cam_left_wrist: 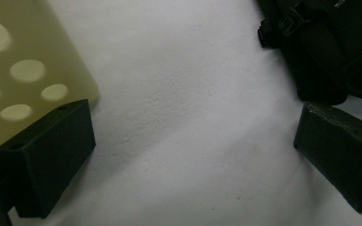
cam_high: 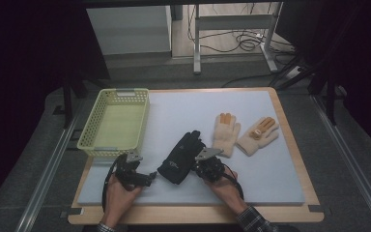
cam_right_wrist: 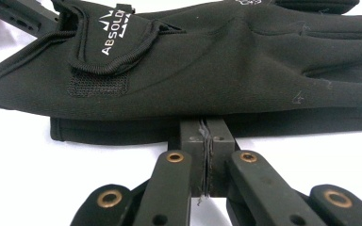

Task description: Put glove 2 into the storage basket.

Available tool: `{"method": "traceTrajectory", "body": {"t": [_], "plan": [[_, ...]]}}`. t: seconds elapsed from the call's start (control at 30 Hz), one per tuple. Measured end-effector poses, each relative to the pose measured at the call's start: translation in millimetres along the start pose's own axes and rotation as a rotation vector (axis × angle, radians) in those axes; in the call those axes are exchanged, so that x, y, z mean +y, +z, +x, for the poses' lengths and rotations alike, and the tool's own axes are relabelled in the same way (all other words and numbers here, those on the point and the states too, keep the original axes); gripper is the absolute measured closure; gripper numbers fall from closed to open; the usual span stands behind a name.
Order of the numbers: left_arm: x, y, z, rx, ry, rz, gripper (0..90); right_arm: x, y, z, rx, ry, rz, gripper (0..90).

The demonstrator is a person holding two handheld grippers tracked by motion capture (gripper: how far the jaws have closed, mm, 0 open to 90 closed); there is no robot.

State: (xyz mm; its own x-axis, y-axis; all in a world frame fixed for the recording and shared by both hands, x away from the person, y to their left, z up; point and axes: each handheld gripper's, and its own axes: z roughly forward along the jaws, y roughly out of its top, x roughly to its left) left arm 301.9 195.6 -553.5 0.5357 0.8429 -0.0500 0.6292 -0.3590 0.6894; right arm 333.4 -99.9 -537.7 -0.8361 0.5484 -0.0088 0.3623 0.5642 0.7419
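Progress: early, by my reading. Yellow basket (cam_high: pixel 114 122) at the mat's far left corner looks to hold nothing. Two beige gloves (cam_high: pixel 244 134) lie side by side, flat, on the right half of the white mat (cam_high: pixel 183 108), untouched and well apart from both grippers. Black gloves (cam_high: pixel 181 157), apparently two stacked (a second layer shows under the top one in the right gripper view), lie near the front middle of the mat, fingers pointing away from the person. If the aim is to put gloves into the basket, nothing is in yet; all of it is left to do.

Right gripper (cam_high: pixel 206 164): jaws pressed fully together, meeting face to face. In the right gripper view their tips (cam_right_wrist: pixel 206 129) sit at the near edge of the black gloves (cam_right_wrist: pixel 193 66), right at the lower layer. Whether a fold of fabric is pinched between the tips I cannot tell; the tips run under the glove's edge and the contact point is hidden. From above, this gripper sits at the right side of the black gloves, touching or just beside them.

Left gripper (cam_high: pixel 147 178): jaws stand wide apart over bare mat, nothing between them. In the left gripper view the basket's wall (cam_left_wrist: pixel 26 61) is near one jaw and the black gloves (cam_left_wrist: pixel 330 42) lie beyond the other, close but not touching.

Judgement: black gloves first, with the grip on them yet to be confirmed.
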Motion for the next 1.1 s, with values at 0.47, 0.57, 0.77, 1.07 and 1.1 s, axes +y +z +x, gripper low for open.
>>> {"method": "traceTrajectory", "body": {"t": [0.47, 0.57, 0.77, 1.07, 1.1], "plan": [[-0.1, 0.0, 0.3, -0.002, -0.001, 0.001, 0.0, -14.2, -35.5, -16.8, -0.044, 0.012, -0.007, 63.3], [0.0, 0.0, 0.3, -0.002, -0.001, 0.001, 0.0, -19.7, -44.6, -23.7, -0.072, 0.016, -0.006, 60.3], [-0.1, 0.0, 0.3, -0.002, -0.002, 0.001, 0.0, -33.4, -62.4, -36.9, -0.107, 0.054, -0.007, 53.9], [0.1, -0.2, 0.3, -0.001, -0.003, 0.003, 0.3, -57.0, -88.5, -59.7, -0.188, 0.11, 0.001, 45.0], [0.1, -0.2, 0.5, -0.002, -0.003, 0.003, 0.3, -59.1, -89.9, -61.6, -0.197, 0.112, 0.006, 44.2]]}}
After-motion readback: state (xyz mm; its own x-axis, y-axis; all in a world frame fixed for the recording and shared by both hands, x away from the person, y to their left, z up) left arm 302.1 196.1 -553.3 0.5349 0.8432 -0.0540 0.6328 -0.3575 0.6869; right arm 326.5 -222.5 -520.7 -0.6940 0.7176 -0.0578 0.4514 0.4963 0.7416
